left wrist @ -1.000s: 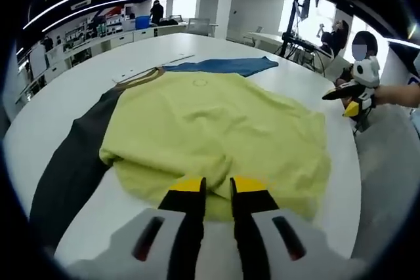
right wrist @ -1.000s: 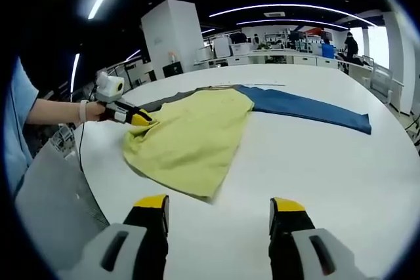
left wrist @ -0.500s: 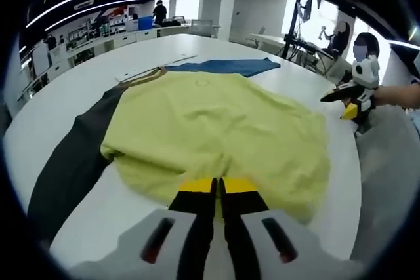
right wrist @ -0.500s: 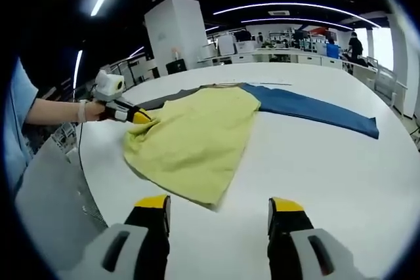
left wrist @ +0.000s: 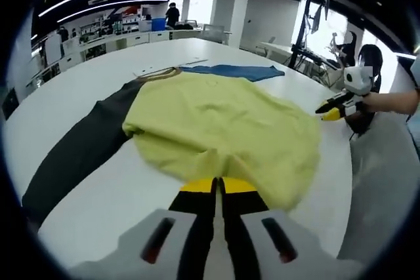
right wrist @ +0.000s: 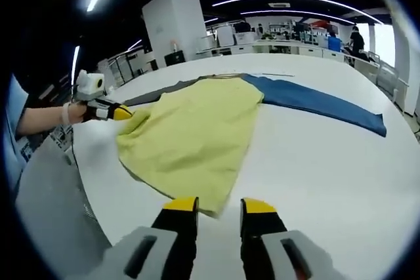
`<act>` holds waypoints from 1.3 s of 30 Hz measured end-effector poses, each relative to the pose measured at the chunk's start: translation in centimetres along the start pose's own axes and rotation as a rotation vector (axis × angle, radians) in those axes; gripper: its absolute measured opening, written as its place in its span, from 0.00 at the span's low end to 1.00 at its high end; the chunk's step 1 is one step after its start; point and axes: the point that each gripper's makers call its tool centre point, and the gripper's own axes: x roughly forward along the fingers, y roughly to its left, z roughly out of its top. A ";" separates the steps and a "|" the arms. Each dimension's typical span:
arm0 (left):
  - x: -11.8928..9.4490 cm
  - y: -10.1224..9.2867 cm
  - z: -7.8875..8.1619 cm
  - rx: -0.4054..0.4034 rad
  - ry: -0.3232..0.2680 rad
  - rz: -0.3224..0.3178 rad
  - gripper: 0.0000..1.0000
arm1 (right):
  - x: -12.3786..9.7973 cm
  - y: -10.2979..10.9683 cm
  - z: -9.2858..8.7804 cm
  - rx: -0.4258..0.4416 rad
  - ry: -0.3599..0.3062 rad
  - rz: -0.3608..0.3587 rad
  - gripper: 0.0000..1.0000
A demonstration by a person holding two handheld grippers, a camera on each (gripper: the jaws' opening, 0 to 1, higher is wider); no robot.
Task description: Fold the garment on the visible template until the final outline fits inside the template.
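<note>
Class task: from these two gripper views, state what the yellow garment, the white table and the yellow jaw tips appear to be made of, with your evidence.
Yellow garment: soft matte knit fabric, probably cotton; it wrinkles and drapes. White table: smooth hard top, likely laminate, with a faint sheen. Yellow jaw tips of the left gripper and right gripper: look like moulded plastic or rubber; the pictures cannot settle which.

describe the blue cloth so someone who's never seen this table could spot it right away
On the big white table three cloths lie together: a yellow shirt in the middle, a dark cloth on one side, and the blue cloth on the other. The blue cloth is a long flat strip running out from under the shirt's far edge, the only blue one.
</note>
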 end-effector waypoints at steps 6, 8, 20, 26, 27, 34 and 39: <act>-1.6 0.3 -1.0 -0.046 -0.010 0.027 0.00 | 0.5 0.2 -0.7 0.020 0.027 0.009 0.13; -2.1 0.3 -1.3 -0.061 -0.016 0.034 0.00 | 0.5 0.2 -0.7 0.025 0.026 0.013 0.10; -4.6 0.7 -2.7 -0.202 -0.030 0.080 0.00 | -0.2 0.0 -0.3 0.043 0.040 0.005 0.00; -6.1 0.1 -3.5 -0.288 -0.040 0.084 0.00 | -1.1 0.0 0.0 0.042 0.035 0.011 0.00; -6.3 -0.2 -3.9 -0.322 -0.037 0.086 0.00 | -1.1 0.1 -0.1 0.043 0.035 0.011 0.00; -6.9 -1.4 -6.3 -0.399 -0.017 0.091 0.00 | -1.1 0.1 -0.4 0.045 0.040 0.007 0.00; -7.1 -2.1 -7.5 -0.430 -0.014 0.100 0.00 | -1.3 0.1 -0.7 0.047 0.044 0.008 0.00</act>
